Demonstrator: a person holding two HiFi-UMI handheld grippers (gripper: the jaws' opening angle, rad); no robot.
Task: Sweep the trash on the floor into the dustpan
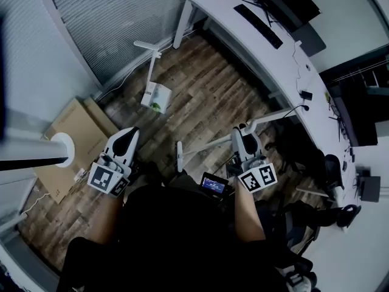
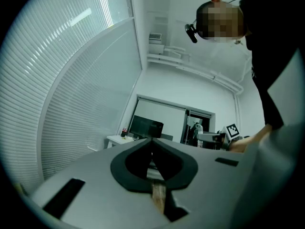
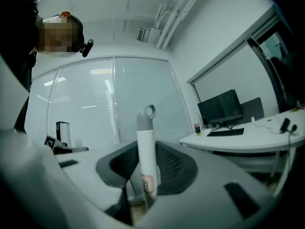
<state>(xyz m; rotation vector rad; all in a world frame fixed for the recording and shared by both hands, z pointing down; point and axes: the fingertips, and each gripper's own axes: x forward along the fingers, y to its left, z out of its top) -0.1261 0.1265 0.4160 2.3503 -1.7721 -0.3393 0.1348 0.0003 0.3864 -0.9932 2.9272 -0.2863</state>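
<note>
My right gripper (image 1: 243, 137) is shut on a white broom handle (image 1: 209, 143), which runs slantwise through its jaws. In the right gripper view the handle (image 3: 146, 151) stands upright between the pads, and its grey end with a hanging loop (image 3: 146, 114) rises above them. My left gripper (image 1: 127, 137) is shut with nothing in it, and its tips (image 2: 152, 143) meet over the wooden floor. A white dustpan (image 1: 155, 96) with a long upright handle (image 1: 150, 56) stands on the floor ahead, apart from both grippers. I cannot make out any trash on the floor.
A flat cardboard box (image 1: 73, 140) lies at the left beside a white post (image 1: 61, 149). A long white desk (image 1: 255, 47) with a keyboard (image 1: 258, 26) and monitors runs along the right. A dark chair (image 1: 304, 157) stands near it. Blinds cover the far wall.
</note>
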